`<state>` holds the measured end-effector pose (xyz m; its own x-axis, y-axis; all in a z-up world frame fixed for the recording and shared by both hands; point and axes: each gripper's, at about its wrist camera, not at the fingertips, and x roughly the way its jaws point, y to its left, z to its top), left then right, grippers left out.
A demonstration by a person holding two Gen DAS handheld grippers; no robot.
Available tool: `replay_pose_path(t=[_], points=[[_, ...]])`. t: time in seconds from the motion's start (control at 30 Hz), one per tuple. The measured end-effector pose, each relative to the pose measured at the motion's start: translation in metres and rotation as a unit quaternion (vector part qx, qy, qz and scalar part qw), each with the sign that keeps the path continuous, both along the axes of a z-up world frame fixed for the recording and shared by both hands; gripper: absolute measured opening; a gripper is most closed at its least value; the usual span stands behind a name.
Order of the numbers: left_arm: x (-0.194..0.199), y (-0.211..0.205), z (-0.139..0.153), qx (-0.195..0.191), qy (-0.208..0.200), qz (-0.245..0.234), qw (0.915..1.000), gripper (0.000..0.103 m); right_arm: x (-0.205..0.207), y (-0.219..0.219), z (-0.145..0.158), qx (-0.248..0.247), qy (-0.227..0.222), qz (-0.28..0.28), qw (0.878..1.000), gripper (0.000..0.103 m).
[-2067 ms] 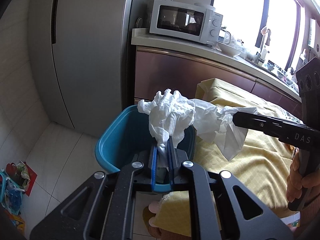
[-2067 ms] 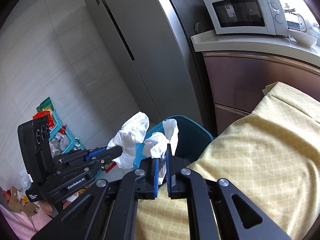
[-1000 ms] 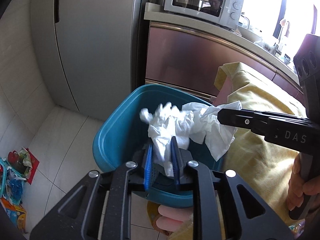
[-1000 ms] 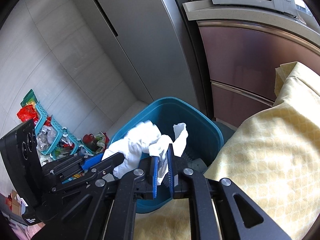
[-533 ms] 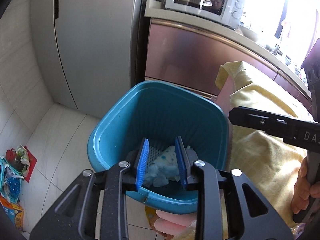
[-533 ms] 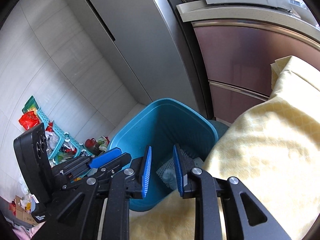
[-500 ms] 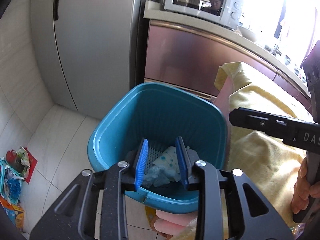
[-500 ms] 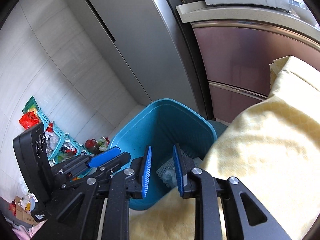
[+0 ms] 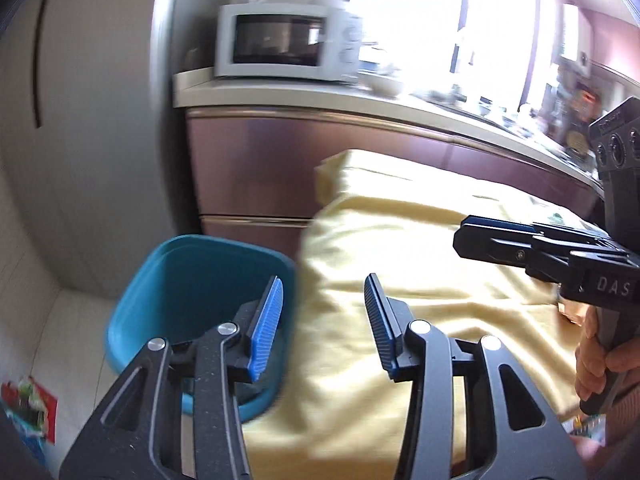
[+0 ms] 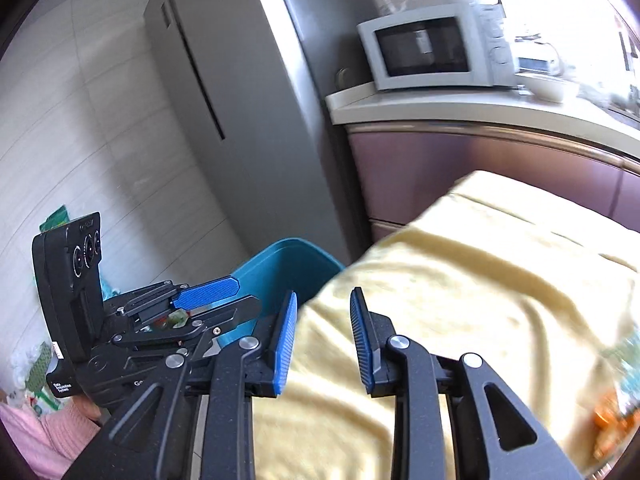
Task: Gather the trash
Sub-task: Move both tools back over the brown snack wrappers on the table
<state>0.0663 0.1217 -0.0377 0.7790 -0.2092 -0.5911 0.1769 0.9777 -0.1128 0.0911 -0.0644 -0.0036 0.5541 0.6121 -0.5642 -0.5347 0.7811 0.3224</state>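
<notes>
A teal trash bin [image 9: 192,276] stands on the floor beside a table draped in a yellow cloth [image 9: 420,264]. It also shows in the right wrist view [image 10: 288,264]. My left gripper [image 9: 324,296] is open and empty, over the bin's right rim and the cloth's edge. My right gripper [image 10: 323,312] is open and empty, above the cloth's left edge. In the left wrist view the right gripper [image 9: 464,236] reaches in from the right over the cloth. In the right wrist view the left gripper [image 10: 236,292] sits at the left over the bin. The bin's contents are hidden.
A grey fridge [image 10: 240,112] stands behind the bin. A white microwave [image 9: 280,40] sits on the counter above brown cabinets [image 9: 248,176]. Colourful packets lie on the floor at the left [image 9: 28,412]. Blurred items show at the cloth's right edge [image 10: 616,408].
Both grippers let go of the white tissues over the bin, opened wider, then rose and swung right toward the yellow cloth. The tissues are no longer in sight.
</notes>
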Motion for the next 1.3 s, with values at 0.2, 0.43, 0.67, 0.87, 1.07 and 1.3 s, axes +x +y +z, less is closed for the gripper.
replay_pose_path(t=[0.2,0.43,0.67,0.87,1.07,1.3], points=[[-0.007,-0.070,0.005,-0.017,0.005,-0.103,0.9945,0.043,-0.033,-0.084,0.006,-0.006,-0.010,-0.098,0.995,0.026],[-0.022,-0.147,-0.006,-0.029,0.038,-0.213,0.9760,0.045,-0.068,-0.180,-0.009,-0.012,0.008,-0.223,0.975,0.033],[-0.034,-0.210,-0.026,-0.041,0.087,-0.297,0.9501,0.049,-0.094,-0.267,-0.038,-0.007,0.038,-0.337,0.941,0.045],[-0.025,-0.240,-0.045,-0.053,0.137,-0.313,0.9382,0.049,-0.097,-0.298,-0.059,0.011,0.071,-0.370,0.926,0.051],[-0.008,-0.248,-0.050,-0.082,0.169,-0.305,0.9335,0.050,-0.094,-0.303,-0.072,0.038,0.093,-0.348,0.932,0.051],[0.008,-0.253,-0.053,-0.100,0.188,-0.289,0.9334,0.036,-0.093,-0.303,-0.076,0.060,0.098,-0.330,0.937,0.045]])
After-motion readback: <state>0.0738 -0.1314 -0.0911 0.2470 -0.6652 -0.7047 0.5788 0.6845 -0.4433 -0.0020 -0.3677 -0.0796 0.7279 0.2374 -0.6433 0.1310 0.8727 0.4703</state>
